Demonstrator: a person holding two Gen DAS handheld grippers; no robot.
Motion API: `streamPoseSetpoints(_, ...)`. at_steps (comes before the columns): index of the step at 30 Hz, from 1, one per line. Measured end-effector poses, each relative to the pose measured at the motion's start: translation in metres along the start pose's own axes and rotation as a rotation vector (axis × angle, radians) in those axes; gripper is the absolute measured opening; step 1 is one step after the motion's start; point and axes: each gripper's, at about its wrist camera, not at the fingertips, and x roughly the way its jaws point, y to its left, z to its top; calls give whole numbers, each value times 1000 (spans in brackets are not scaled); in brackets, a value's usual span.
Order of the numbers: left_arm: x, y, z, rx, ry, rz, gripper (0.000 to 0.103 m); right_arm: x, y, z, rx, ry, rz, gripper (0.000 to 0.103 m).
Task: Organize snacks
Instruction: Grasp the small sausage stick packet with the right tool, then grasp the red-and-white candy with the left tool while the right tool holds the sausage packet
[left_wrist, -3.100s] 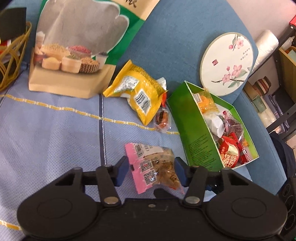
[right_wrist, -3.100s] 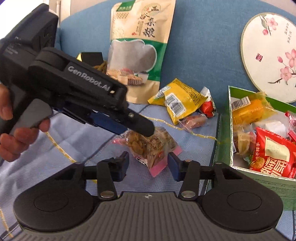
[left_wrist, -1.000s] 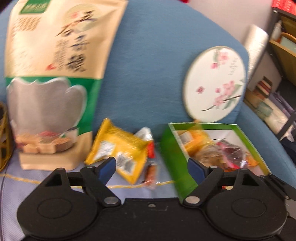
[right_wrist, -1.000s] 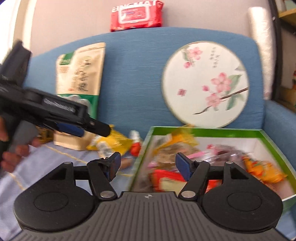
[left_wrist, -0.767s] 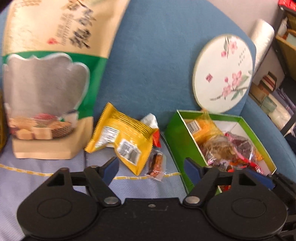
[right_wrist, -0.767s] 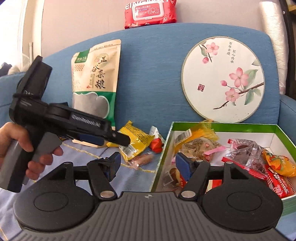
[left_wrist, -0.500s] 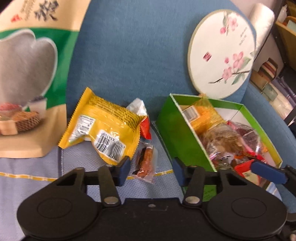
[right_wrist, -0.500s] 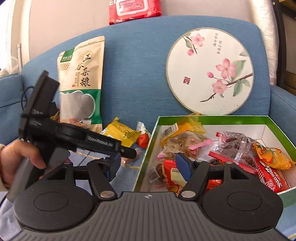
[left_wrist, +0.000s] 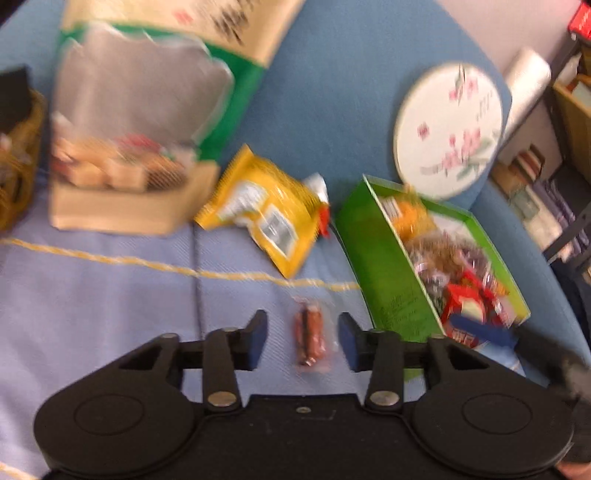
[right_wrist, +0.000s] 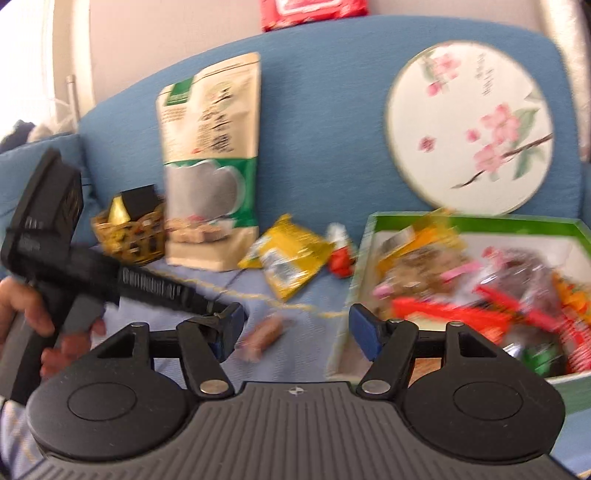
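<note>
Your left gripper (left_wrist: 302, 338) points down at the pale blue cloth (left_wrist: 92, 306) on the sofa seat, and its jaws are opening, with a small clear-wrapped brown snack (left_wrist: 309, 338) lying on the cloth between the two blue pads; neither pad touches the wrapper. Your right gripper (right_wrist: 295, 334) hangs near the green box (right_wrist: 476, 223), its jaws spread but closing a little, and nothing is between them; the same small snack (right_wrist: 264, 334) shows through the gap, lower left, on the cloth. The green box sits at the right of the seat, open at the top and already heaped with wrapped snacks in red, orange and brown. Just left of the box lies a yellow packet (left_wrist: 264, 214), with a small red-and-white wrapped sweet (left_wrist: 320, 201) tucked at its right edge, between it and the box wall. A tall beige and green pouch (right_wrist: 210, 162) stands against the blue sofa back (left_wrist: 325, 99), and a woven gold basket (right_wrist: 129, 236) with a black item in it stands to its left. A round fan with pink blossoms (right_wrist: 469, 136) leans against the sofa back behind the box. In the right wrist view your hand (right_wrist: 55, 328) grips the left tool's handle. Both views are blurred, so print on the wrappers cannot be read.
</note>
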Motion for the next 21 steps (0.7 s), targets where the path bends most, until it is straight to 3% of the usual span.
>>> streamPoseSetpoints(1, -5, 1, 4, -1, -14, 3, 101, 2, 5, -2, 5, 14, 37, 93)
streamPoseSetpoints(5, -18, 3, 12, -4, -67, 5, 103, 14, 29, -16, -7, 51, 136, 90)
streamPoseSetpoints(8, -17, 2, 14, -4, -76, 5, 103, 32, 42, -23, -52, 75, 75, 85)
streamPoseSetpoints(13, -6, -1, 18, 1, -64, -3, 103, 61, 52, -24, -89, 59, -79, 87)
streamPoseSetpoints(15, 1, -4, 21, 21, -58, -6, 103, 66, 51, -26, -111, 62, -88, 86)
streamPoseSetpoints(16, 5, -6, 23, 29, -56, -5, 103, 68, 50, -27, -109, 66, -92, 69)
streamPoseSetpoints(18, 13, -9, 29, 29, -51, 2, 103, 72, 44, -28, -73, 98, -81, 18)
streamPoseSetpoints(20, 21, -12, 36, 18, -60, -2, 103, 70, 38, -25, -29, 117, -94, 12)
streamPoseSetpoints(21, 24, -15, 41, 17, -68, -1, 103, 66, 37, -22, -25, 119, -98, 3)
